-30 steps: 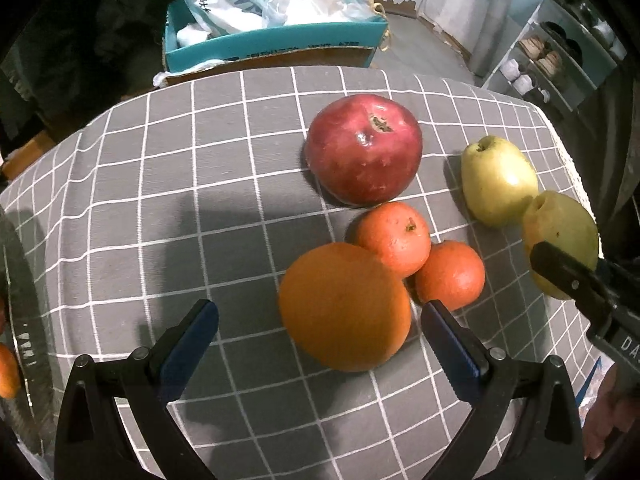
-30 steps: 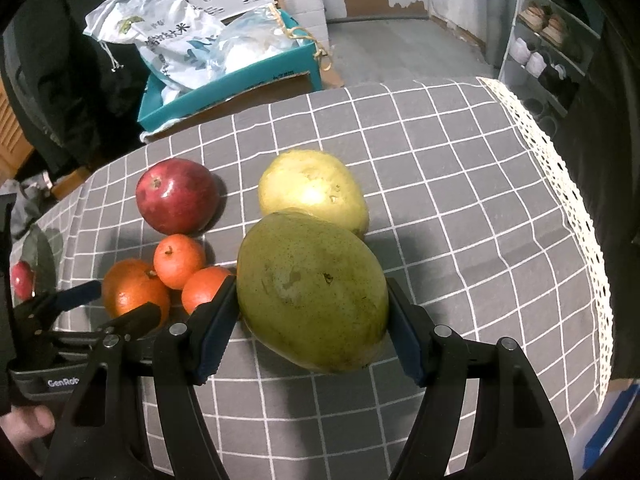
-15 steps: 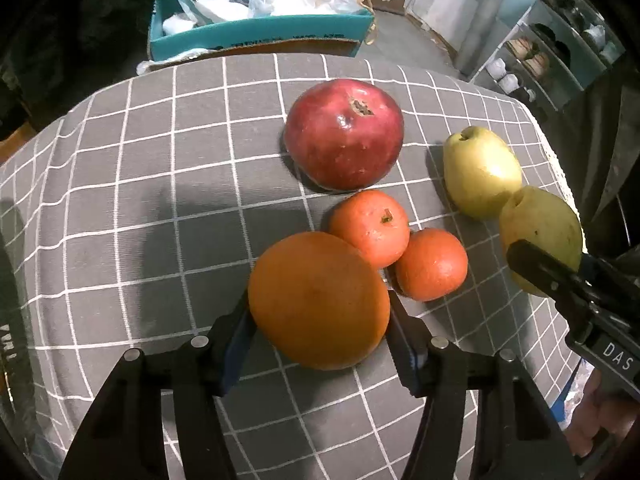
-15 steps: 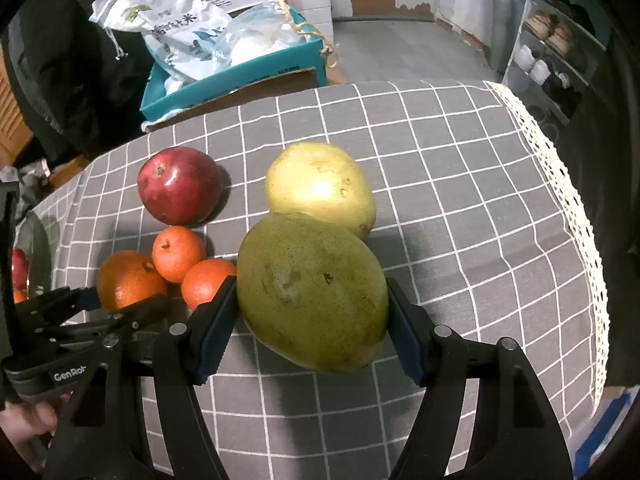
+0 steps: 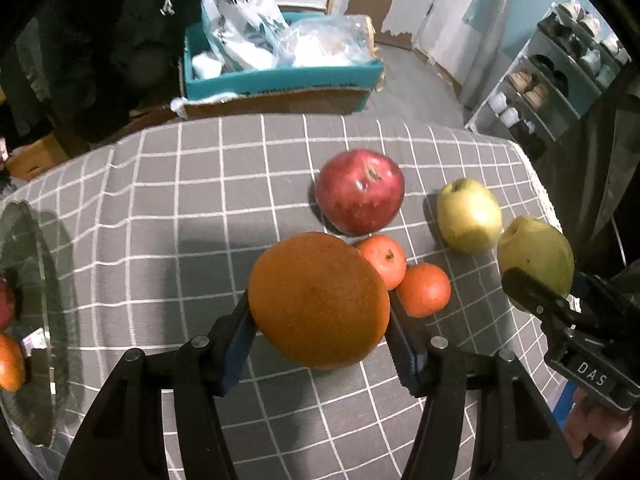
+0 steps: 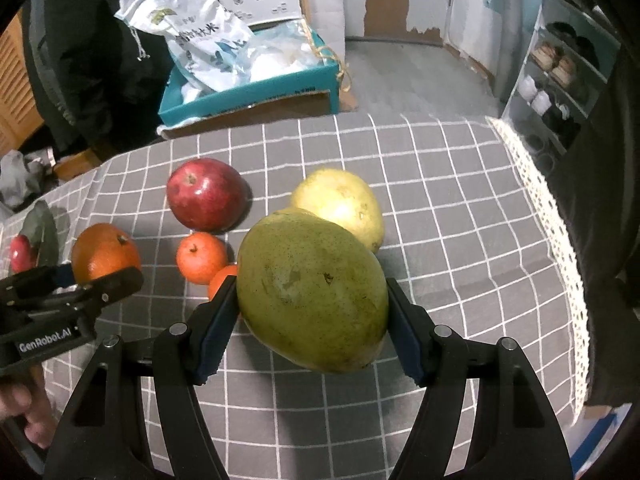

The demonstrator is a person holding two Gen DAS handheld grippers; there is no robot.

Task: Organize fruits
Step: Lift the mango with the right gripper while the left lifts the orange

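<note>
Black jaws; blue pads (image 5: 236, 354); screws

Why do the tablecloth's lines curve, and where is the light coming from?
Left wrist view: the fisheye lens bends the tablecloth grid and darkens the corners; the apple shows glare on top. Right wrist view: same bending; a bright spot on the pear and shadows falling toward the camera suggest light from above and behind.

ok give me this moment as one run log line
left gripper: shut on orange | right gripper: shut on green pear | on cloth: red apple, two mandarins, yellow pear
</note>
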